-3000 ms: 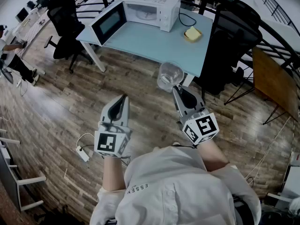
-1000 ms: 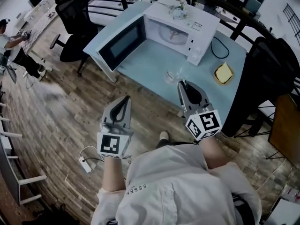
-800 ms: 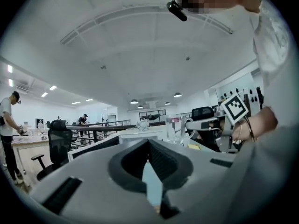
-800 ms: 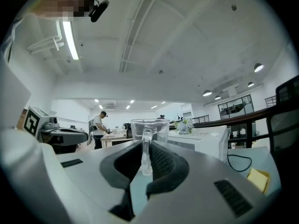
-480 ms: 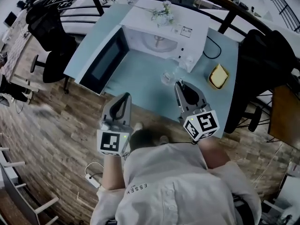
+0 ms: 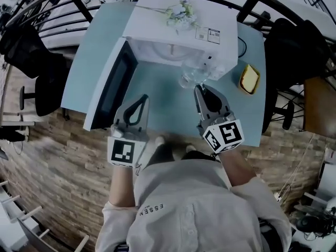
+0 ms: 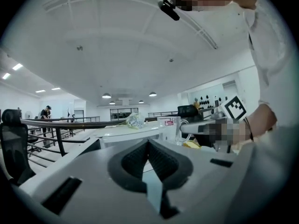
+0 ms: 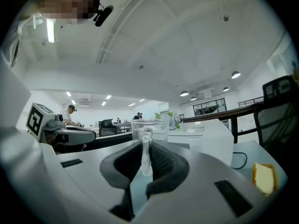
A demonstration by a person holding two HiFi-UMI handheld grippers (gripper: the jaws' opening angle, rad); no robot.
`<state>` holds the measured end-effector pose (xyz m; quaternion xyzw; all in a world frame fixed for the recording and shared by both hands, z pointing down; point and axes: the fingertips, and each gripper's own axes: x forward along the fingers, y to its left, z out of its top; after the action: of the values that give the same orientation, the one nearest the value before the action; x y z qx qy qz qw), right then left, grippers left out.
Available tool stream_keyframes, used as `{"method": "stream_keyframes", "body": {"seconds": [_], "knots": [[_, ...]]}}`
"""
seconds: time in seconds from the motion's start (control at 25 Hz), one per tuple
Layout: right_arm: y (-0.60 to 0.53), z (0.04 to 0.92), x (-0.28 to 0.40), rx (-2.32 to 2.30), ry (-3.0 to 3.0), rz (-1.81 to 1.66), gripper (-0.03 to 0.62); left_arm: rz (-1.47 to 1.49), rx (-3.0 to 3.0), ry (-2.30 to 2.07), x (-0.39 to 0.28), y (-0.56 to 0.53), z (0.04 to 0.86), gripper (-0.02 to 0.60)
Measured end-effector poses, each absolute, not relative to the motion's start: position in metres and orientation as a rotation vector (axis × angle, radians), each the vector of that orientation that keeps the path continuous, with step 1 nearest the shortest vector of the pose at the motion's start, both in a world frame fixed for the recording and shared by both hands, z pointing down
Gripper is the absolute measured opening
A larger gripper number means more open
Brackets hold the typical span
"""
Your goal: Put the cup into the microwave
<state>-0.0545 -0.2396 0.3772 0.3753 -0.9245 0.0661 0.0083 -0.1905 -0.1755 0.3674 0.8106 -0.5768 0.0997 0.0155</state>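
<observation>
A white microwave (image 6: 173, 30) stands on the light blue table (image 6: 157, 93), its door (image 6: 110, 91) swung open to the left. My right gripper (image 6: 202, 91) is shut on the handle of a clear glass cup (image 6: 190, 76), which hangs upright above the table just in front of the oven's open mouth. In the right gripper view the cup (image 8: 150, 125) rises past the jaws, with its handle pinched between the pads. My left gripper (image 6: 137, 103) is shut and empty over the table's front edge, near the open door. From the left gripper view the cup (image 7: 169, 127) shows to the right.
A yellow sponge-like block (image 6: 250, 79) lies on the table right of the microwave, beside a black cable (image 6: 241, 46). A small bunch of flowers (image 6: 178, 12) sits on the oven's top. Black office chairs stand at the left (image 6: 31, 56) and right (image 6: 294, 46). A railing runs behind the table.
Both grippers have travelled forward over the table towards the microwave. The cup, still held, now hangs right at the open oven mouth.
</observation>
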Motion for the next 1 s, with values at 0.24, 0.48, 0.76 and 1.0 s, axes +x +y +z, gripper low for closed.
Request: {"method": "stream_keyframes", "body": {"seconds": [0.24, 0.48, 0.76, 1.0], "knots": [[-0.272, 0.418, -0.081, 1.235, -2.808, 0.187, 0.041, 0.278, 2.583, -1.681, -0.204, -0.212, 0.397, 0.000], [-0.312, 0.466, -0.096, 1.313, -2.713, 0.225, 0.041, 0.300, 2.599, -1.585, -0.210, -0.244, 0.431, 0.000], [-0.356, 0.506, -0.107, 1.347, -2.641, 0.222, 0.041, 0.311, 2.616, -1.516, -0.215, -0.263, 0.463, 0.000], [-0.389, 0.520, -0.118, 1.356, -2.645, 0.152, 0.041, 0.351, 2.640, -1.479, -0.214, -0.272, 0.478, 0.000]]}}
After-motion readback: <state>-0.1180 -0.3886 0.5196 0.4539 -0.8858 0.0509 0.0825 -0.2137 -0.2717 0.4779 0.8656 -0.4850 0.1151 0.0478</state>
